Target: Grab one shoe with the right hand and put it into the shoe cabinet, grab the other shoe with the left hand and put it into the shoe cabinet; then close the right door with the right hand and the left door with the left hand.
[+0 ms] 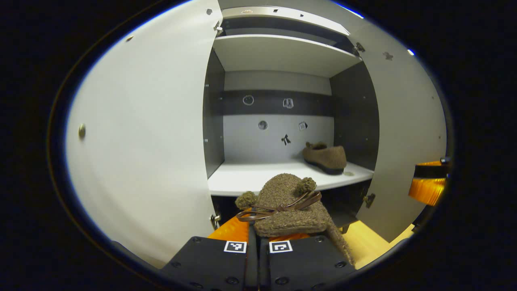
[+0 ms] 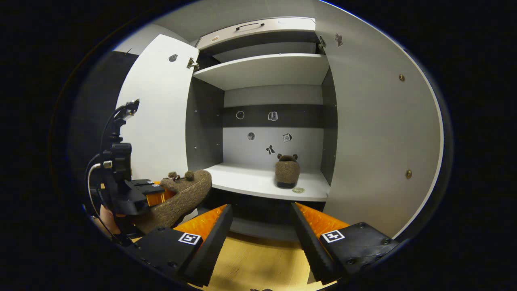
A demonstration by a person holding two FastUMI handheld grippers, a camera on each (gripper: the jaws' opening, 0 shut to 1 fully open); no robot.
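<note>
A brown fuzzy shoe [image 1: 288, 210] with a ribbon bow is held in my left gripper [image 1: 258, 232], whose orange fingers are shut on it just in front of the cabinet's lower shelf [image 1: 258, 178]. The right gripper view shows the same shoe [image 2: 181, 198] at the left, carried by the left gripper [image 2: 133, 194]. The other brown shoe [image 1: 325, 157] stands on the lower shelf at its right side, also seen as the shoe [image 2: 287, 171] deep in the cabinet. My right gripper [image 2: 261, 218] hangs open and holds nothing, in front of the shelf edge.
Both cabinet doors stand open: the left door [image 1: 141, 141] and the right door [image 1: 404, 133] flank the opening. An upper shelf [image 1: 282, 52] spans the cabinet above. Small stickers dot the back wall [image 1: 278, 133]. Pale wooden floor [image 2: 258, 262] lies below.
</note>
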